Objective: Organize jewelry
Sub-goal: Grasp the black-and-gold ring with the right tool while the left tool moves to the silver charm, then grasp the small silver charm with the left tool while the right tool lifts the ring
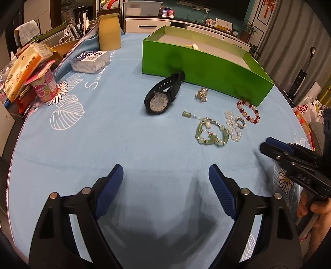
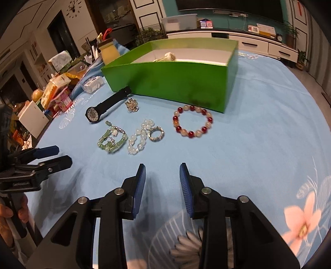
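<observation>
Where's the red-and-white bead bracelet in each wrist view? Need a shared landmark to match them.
Left wrist: red-and-white bead bracelet right of centre, just below the green box's near right corner.
Right wrist: bracelet centre frame, in front of the box.
Shared landmark: the black watch, strap touching the box.

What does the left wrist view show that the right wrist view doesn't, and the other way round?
Only the left wrist view shows the right gripper from the side and the bag at the table's right edge. Only the right wrist view shows the wall clock and the pink flower print. Both show the green box, watch, red bracelet, green bracelet, white bracelet, ring and both grippers open, holding nothing.
</observation>
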`<state>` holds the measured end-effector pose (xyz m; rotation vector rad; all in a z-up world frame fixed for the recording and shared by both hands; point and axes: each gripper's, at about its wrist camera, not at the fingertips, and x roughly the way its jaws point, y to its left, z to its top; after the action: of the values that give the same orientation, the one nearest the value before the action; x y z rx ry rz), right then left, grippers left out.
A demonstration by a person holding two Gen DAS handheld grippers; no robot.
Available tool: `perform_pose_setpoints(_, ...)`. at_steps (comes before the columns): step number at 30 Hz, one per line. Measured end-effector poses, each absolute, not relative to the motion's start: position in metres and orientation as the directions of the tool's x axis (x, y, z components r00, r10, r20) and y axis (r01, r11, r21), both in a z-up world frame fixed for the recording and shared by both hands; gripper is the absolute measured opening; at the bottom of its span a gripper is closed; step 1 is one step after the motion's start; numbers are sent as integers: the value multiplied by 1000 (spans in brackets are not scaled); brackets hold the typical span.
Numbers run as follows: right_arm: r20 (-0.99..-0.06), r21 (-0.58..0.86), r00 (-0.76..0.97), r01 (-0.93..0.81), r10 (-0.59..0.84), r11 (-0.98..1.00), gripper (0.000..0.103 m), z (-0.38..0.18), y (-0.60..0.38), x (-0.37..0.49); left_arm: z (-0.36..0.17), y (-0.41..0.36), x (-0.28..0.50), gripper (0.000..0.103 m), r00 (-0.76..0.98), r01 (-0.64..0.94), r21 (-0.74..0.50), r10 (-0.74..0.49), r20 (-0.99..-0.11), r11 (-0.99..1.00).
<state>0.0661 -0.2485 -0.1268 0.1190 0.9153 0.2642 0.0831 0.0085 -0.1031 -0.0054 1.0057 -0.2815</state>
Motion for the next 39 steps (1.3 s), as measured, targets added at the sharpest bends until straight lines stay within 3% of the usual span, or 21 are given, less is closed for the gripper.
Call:
perform_pose_setpoints(15, -778, 21, 599, -275, 188, 961, 34, -130, -214, 112, -101, 1, 104, 86, 506, 248, -140, -252, -825, 958)
perform_pose_setpoints(17, -775, 10, 601, -297, 195, 955, 21, -130, -210, 112, -99, -5, 108, 86, 510, 261, -141, -260, -820, 955)
perform_pose_setpoints(19, -772, -1, 607, -296, 187, 955, 21, -130, -209, 112, -96, -11, 112, 86, 513, 277, -143, -272, -814, 950)
perform_pose_setpoints(30, -683, 181, 682, -189, 262, 965, 21, -106, -262, 77, -84, -49, 138, 85, 508, 379, -199, -384, -771, 903)
perform_pose_setpoints(39, -649, 234, 712, -148, 268, 961, 21, -97, -292, 59, -96, -81, 179, 62, 490, 409, -189, -389, -780, 893)
